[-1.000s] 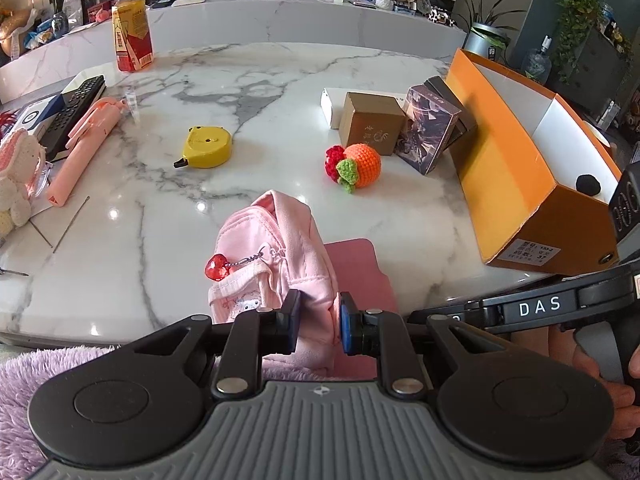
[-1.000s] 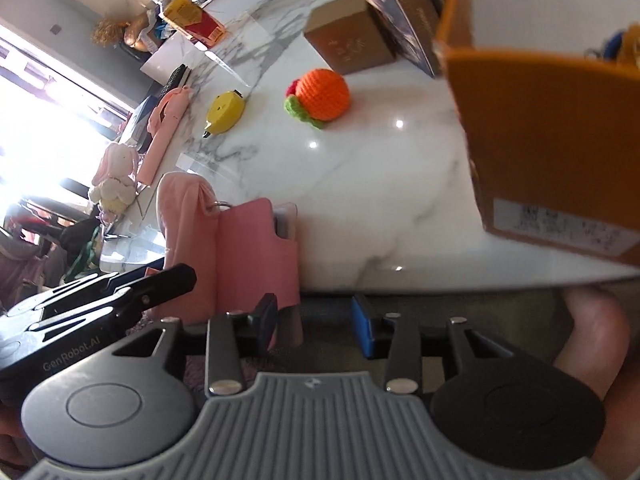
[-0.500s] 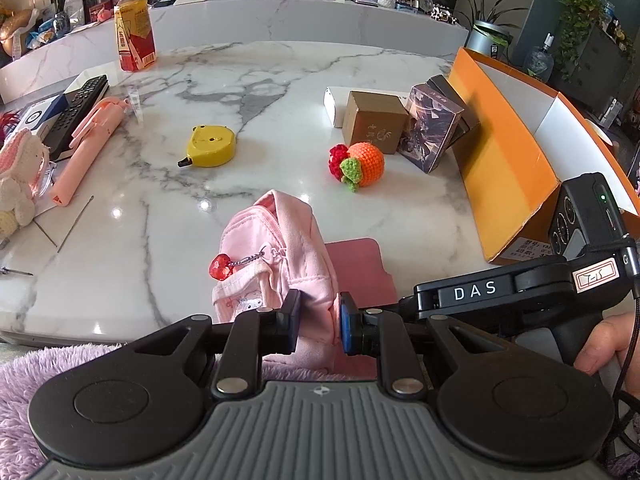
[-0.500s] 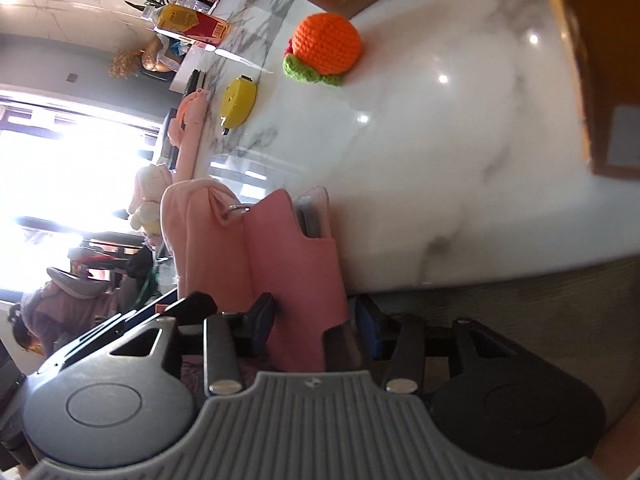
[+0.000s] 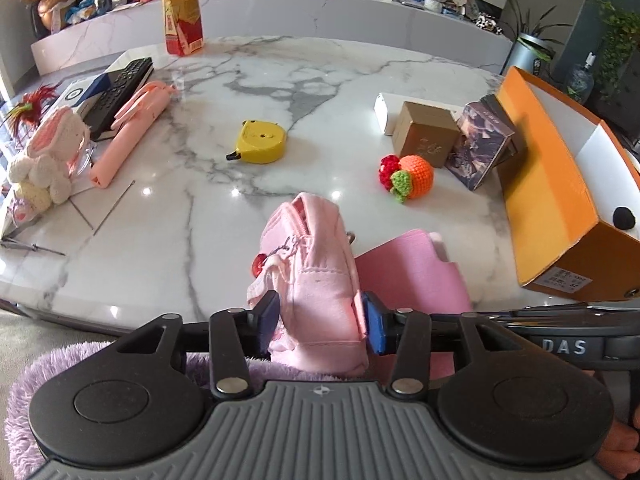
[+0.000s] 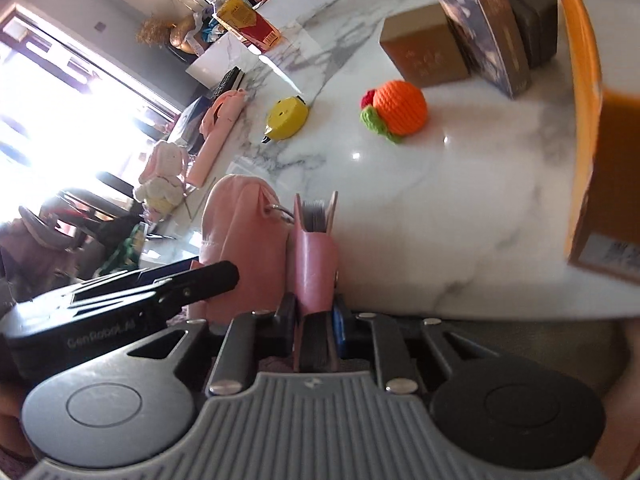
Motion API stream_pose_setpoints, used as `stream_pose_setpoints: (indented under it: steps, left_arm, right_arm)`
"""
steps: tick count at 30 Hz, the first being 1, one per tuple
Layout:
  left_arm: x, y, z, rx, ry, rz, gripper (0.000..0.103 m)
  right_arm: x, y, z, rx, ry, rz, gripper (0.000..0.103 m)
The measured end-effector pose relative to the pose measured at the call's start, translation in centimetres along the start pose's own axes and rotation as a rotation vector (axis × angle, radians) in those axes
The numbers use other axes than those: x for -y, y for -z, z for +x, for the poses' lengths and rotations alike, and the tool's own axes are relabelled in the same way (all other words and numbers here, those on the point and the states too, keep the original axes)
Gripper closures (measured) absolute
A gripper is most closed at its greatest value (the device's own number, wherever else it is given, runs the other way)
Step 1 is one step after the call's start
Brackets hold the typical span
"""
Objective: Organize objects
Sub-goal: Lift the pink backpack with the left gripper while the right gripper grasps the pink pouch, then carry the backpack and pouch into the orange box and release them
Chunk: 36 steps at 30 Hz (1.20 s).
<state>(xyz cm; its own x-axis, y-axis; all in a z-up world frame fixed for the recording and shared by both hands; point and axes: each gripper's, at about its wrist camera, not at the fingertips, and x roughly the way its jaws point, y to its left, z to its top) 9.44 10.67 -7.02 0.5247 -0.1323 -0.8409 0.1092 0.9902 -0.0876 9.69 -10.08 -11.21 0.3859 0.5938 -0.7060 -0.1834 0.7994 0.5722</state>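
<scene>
At the near edge of the marble surface, the left hand-held gripper straddles a pink pouch; its jaws are opening, and the pads stand just beside the fabric, contact hard to judge. The right hand-held gripper is closing on a pink wallet, pads pressing its sides, with the pouch just to its left. "DAS" reads on the right tool's body, "GenRobot.AI" upside down on the left one's. An orange box at the right carries a label too small to read; its far end is cut off. A crochet orange and yellow tape measure lie farther back.
</scene>
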Motion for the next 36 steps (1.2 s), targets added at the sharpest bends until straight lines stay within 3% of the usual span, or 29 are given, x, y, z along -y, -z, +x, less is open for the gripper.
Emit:
stream_pose_setpoints:
  steps: [4,8,12,17,20,27,31,36]
  left_arm:
    - [0.5,0.1,0.5,-0.028,-0.015,0.026,0.05]
    - [1.5,0.2,0.8,-0.041,-0.029,0.075,0.063]
    - [1.4,0.4,0.3,-0.017,-0.029,0.062,0.072]
    - [1.5,-0.1,-2.2,0.058,0.013,0.01,0.076]
    - [2.6,-1.0,-5.0,0.126,0.088,0.02,0.076]
    - [7.9,-5.1,-10.3,0.251,0.378,0.068,0.076]
    - [12.3,-7.3,-10.4,0.259,0.47,0.131,0.076]
    - [17.5,-9.3,-7.1,0.205,0.539,0.174,0.077]
  right_arm:
    - [-0.3,-0.2,-1.0,0.019,0.041,-0.04,0.084]
    - [-0.9,-0.1,-2.5,0.049,0.048,-0.072,0.084]
    - [-1.6,0.0,-4.6,0.099,0.035,-0.095,0.085]
    - [-1.8,-0.1,-8.2,0.182,0.02,-0.096,0.085]
    - [-1.7,-0.4,-10.7,0.245,0.01,-0.083,0.085]
    - [0.5,-1.0,-17.9,0.434,-0.038,0.01,0.085]
    - [2.9,-1.1,-21.9,0.552,0.007,0.067,0.085]
    - [6.6,-1.3,-23.8,0.598,0.069,0.162,0.085]
